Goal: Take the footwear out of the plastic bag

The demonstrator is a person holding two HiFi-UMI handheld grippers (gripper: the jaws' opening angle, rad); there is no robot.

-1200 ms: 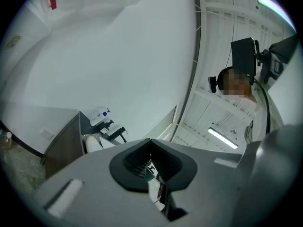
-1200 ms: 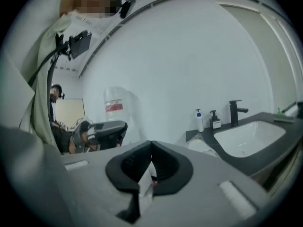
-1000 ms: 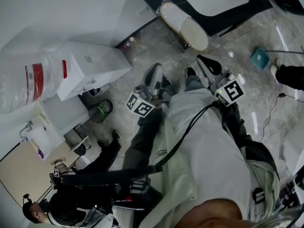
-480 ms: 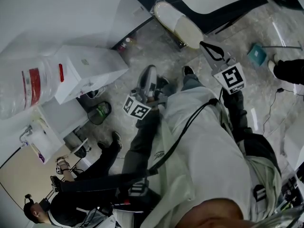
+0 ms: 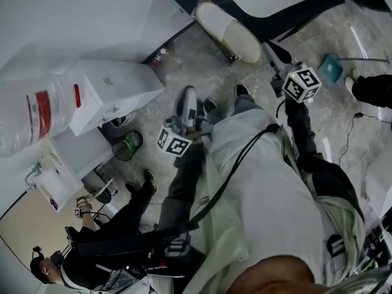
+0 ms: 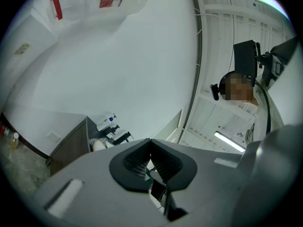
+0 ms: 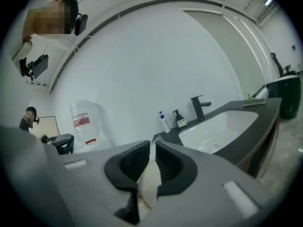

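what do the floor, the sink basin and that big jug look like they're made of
Floor: polished stone or marble-look tile, with grey veining and light glare.
Sink basin: probably white glazed ceramic, smooth and glossy.
Jug: likely clear plastic, see-through and faintly ribbed, with a red label.

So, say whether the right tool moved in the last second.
Yes. The right tool moved up-frame, toward the dark sink counter.

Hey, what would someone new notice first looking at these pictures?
Two black-and-white marker cubes stand out mid-frame in the head view, on the left gripper and on the right gripper, whose fingers pinch a cream strip. At far left sits a big clear water bottle with a red label; at the top, a cream slipper-shaped thing shows beside the dark sink counter.
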